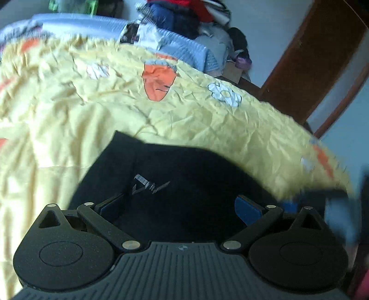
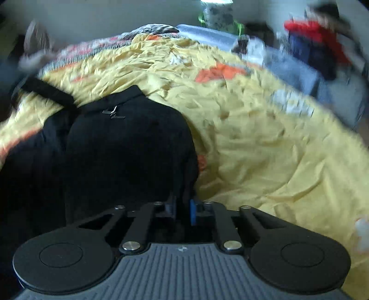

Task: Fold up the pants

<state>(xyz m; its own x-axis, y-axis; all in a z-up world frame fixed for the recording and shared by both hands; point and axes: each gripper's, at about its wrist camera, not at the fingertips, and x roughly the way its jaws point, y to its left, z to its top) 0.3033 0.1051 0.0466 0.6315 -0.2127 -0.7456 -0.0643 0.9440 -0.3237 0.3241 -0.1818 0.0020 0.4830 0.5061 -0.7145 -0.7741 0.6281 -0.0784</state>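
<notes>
A: The left gripper (image 1: 182, 207) stands with its jaws wide apart. Its black linkage arms are matte and finely pebbled, pinned with small round metal rivets, and the body behind them is ribbed grey plastic. One blue pad (image 1: 246, 211) shows flat and smooth on the inner face of a finger.

B: And between those fingers?

A: Only the black pants (image 1: 175, 180), lying under the open jaws, not pinched. The cloth is soft, dark and dull, with a small pale printed logo (image 1: 147, 183) beside a seam.

B: The right gripper (image 2: 183, 211)?

A: Its jaws are drawn close together on the near edge of the pants (image 2: 129, 147); a thin strip of blue pad shows at the gap, with black cloth running into it. It looks clamped on the fabric.

B: How do the pants lie?

A: In the right wrist view, as a rounded, doubled mound on the bed, with the logo (image 2: 114, 114) near the far end and a narrow black band (image 2: 50, 92) trailing off to the far left.

B: Underneath?

A: A yellow bedsheet (image 1: 207, 120), crinkled all over, printed with an orange carrot (image 1: 158, 83) and white flowers (image 1: 224, 93). Past it sits a quilted pale blue blanket (image 1: 184, 52), a heap of clothes (image 1: 184, 16) and a brown wooden door (image 1: 320, 62).
</notes>
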